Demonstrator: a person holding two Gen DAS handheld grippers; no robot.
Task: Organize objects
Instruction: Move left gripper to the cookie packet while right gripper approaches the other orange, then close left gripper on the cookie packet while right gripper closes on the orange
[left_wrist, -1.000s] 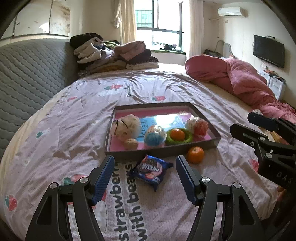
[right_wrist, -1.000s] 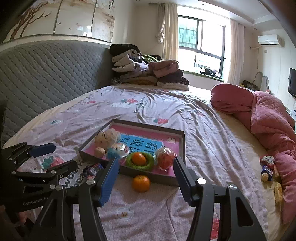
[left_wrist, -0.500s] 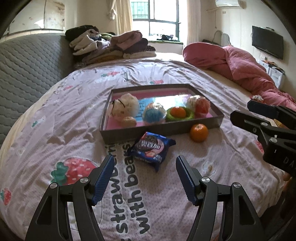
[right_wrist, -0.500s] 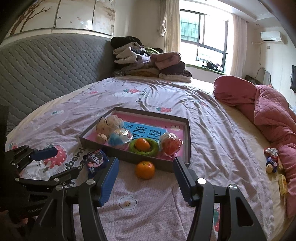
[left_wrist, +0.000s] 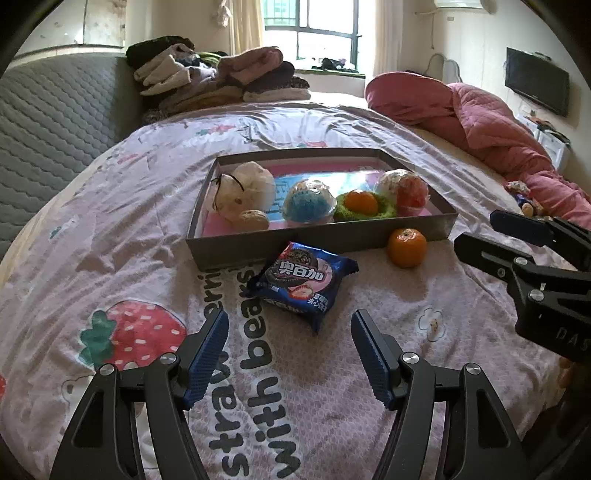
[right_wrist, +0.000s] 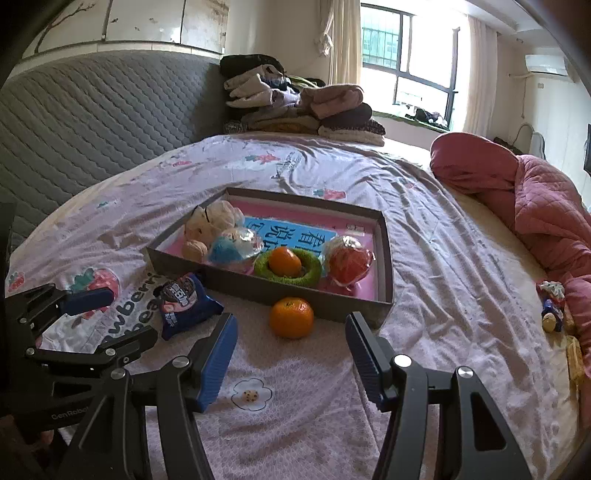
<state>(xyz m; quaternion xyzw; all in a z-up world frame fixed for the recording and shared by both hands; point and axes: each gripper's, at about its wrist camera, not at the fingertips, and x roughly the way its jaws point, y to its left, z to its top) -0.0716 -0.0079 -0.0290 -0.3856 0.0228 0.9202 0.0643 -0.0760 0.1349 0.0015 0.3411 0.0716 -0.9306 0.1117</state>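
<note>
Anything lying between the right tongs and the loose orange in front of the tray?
Nothing: the right wrist view shows only bare bedsheet between the open right tongs and the orange.

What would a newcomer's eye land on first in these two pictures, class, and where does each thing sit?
Probably the shallow tray in the middle of the bed, holding bright round items, one orange sitting in a green ring. Just outside its near wall lie a loose orange and a blue cookie packet on the strawberry-print sheet. A pink quilt is heaped to the right.
</note>
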